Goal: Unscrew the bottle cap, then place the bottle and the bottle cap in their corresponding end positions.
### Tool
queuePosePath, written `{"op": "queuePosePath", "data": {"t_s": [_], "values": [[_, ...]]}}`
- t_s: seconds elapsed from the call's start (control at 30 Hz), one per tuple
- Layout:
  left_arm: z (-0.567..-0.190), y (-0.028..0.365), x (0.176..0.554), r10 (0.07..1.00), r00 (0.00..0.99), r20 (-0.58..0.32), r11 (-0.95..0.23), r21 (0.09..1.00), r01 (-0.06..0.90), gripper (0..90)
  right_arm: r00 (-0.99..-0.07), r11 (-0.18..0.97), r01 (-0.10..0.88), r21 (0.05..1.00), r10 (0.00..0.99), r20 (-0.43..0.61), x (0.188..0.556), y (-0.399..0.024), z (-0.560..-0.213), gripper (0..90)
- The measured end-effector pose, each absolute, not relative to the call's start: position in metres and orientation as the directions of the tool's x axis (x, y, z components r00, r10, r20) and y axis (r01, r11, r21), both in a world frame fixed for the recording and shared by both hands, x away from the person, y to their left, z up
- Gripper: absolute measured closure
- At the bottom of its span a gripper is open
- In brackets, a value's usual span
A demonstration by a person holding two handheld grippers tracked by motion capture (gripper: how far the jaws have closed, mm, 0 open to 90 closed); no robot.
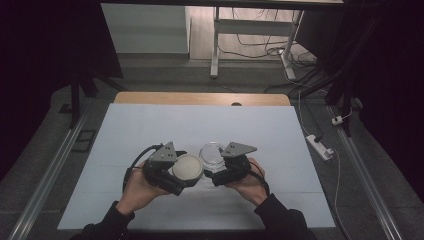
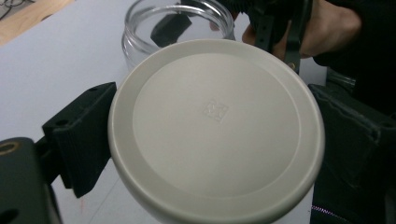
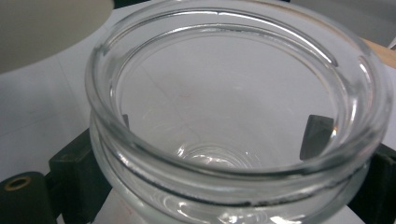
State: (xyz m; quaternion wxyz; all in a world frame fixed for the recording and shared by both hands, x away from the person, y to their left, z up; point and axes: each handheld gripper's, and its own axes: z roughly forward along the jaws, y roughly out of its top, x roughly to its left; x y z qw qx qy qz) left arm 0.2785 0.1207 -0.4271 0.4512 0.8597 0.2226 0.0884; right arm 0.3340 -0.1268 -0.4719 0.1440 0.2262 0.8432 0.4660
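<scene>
The left hand-held gripper (image 1: 172, 172) is clamped on a round cream lid (image 1: 187, 167), 1 black jaw pressing each side of its rim. In the left gripper view the lid (image 2: 217, 128) sits between the 2 jaws with its broad top face turned up toward the camera, a small square emblem embossed at its centre; its flat axis runs across the jaws, and the disc tilts a little toward the holder.

The right hand-held gripper (image 1: 225, 170) grips a clear glass jar (image 1: 212, 154) just below its threaded neck. In the right gripper view the jar (image 3: 233, 116) stands between the jaws, mouth open and facing up, its long axis upright; 1 jaw shows dark through the glass on the far side. The jar looks empty.

Lid and jar are just beside each other in the high view, the lid on the side of the left hand-held gripper, its edge near the jar's rim. Both are above the pale grey mat (image 1: 150, 130) covering the wooden desk (image 1: 200, 98). The person's hands (image 1: 137, 192) hold the grippers from the near edge.
</scene>
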Motion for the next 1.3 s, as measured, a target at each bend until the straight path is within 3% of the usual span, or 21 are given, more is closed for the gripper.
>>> {"op": "queuePosePath", "data": {"t_s": [1.3], "values": [[-0.469,0.098,0.276,0.431,0.902,-0.034,-0.524,0.804,0.281,7.8,-0.82,0.441,0.279,0.853,0.572,-0.027,0.377,-0.119,-0.471,6.5]]}}
